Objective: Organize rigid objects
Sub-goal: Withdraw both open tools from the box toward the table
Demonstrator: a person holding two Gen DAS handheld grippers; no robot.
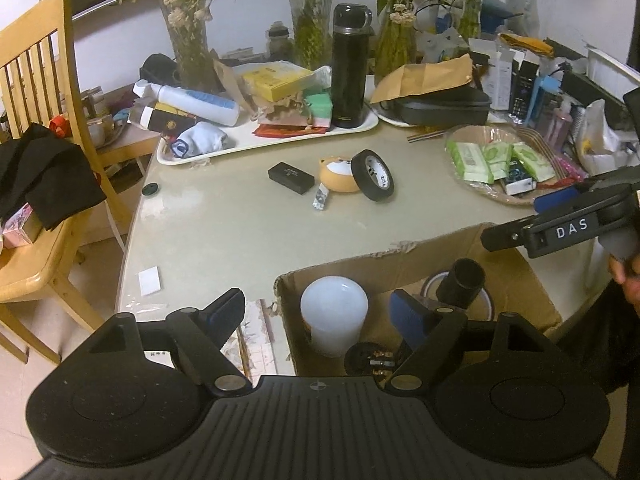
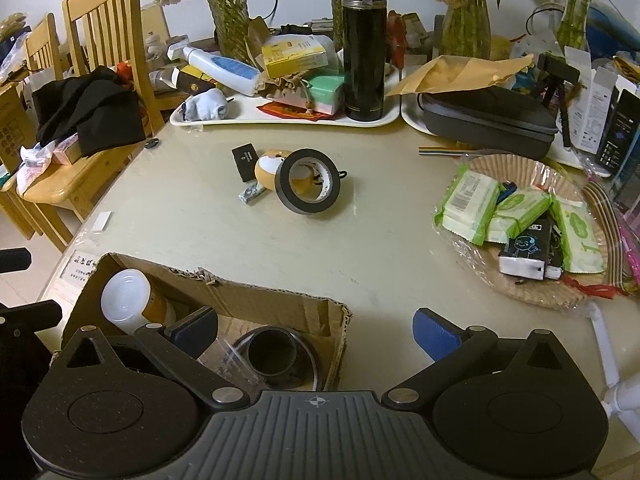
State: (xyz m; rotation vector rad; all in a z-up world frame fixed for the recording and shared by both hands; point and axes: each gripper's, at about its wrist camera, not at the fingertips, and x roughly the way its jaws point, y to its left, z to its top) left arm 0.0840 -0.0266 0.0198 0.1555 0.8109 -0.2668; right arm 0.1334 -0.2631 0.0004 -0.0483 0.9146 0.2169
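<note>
An open cardboard box (image 1: 400,260) (image 2: 280,304) sits at the near table edge. Inside it are a white-lidded jar (image 1: 334,312) (image 2: 124,300), a black cylinder (image 1: 460,284) (image 2: 272,350) standing in a ring, and a small dark round part (image 1: 368,358). My left gripper (image 1: 318,312) hangs open over the box, its pads clear of the jar. My right gripper (image 2: 316,332) (image 1: 514,222) is open and empty above the box's right corner. Mid-table lie a black tape roll (image 1: 372,175) (image 2: 310,186), an orange round toy (image 1: 336,174) (image 2: 266,170), a small black box (image 1: 291,177) (image 2: 245,160) and a foil packet (image 1: 320,201) (image 2: 251,194).
A white tray (image 1: 280,142) (image 2: 280,118) at the back holds a black thermos (image 1: 351,66) (image 2: 364,46), a bottle and boxes. A wicker basket (image 2: 520,172) of wipe packs is on the right, a black case (image 2: 488,120) behind it. A wooden chair (image 1: 36,120) with black cloth stands left.
</note>
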